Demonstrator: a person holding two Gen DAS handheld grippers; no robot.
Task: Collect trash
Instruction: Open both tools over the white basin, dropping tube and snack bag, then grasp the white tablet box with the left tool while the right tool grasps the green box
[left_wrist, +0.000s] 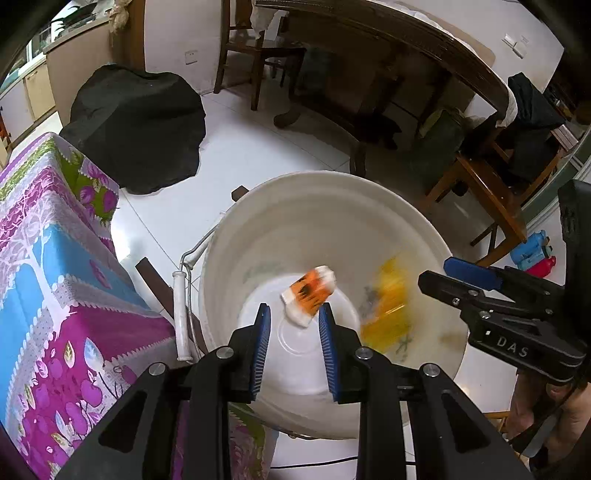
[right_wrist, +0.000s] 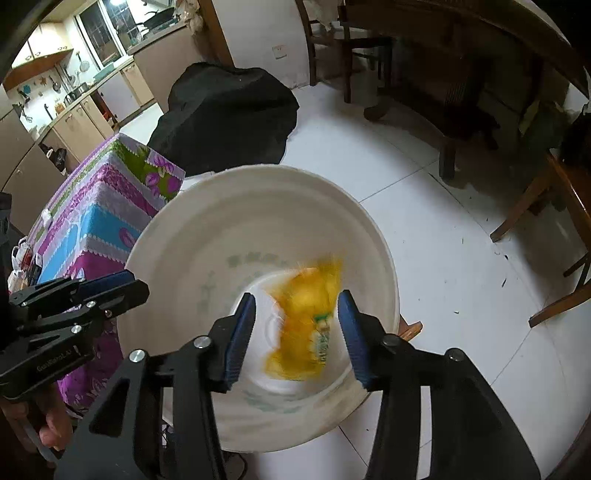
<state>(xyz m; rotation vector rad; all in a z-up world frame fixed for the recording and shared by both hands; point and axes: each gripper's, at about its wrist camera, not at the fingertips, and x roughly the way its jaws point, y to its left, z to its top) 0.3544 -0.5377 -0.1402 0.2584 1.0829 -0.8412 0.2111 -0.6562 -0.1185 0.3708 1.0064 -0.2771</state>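
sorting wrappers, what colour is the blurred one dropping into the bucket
Yellow, with a green-printed strip; the yellow wrapper shows best in the right wrist view, inside the white bucket.

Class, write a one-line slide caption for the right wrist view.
Open right gripper above a white bucket as a blurred yellow wrapper drops inside.

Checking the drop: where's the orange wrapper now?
Left wrist view: orange wrapper inside the white bucket, just ahead of the open left gripper, left of the blurred yellow wrapper.

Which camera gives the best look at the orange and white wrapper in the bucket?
The left wrist view: the orange and white wrapper appears sharp, inside the white bucket, just beyond the open left hand-held gripper. In the right wrist view I cannot make it out; only a blurred yellow packet shows there.
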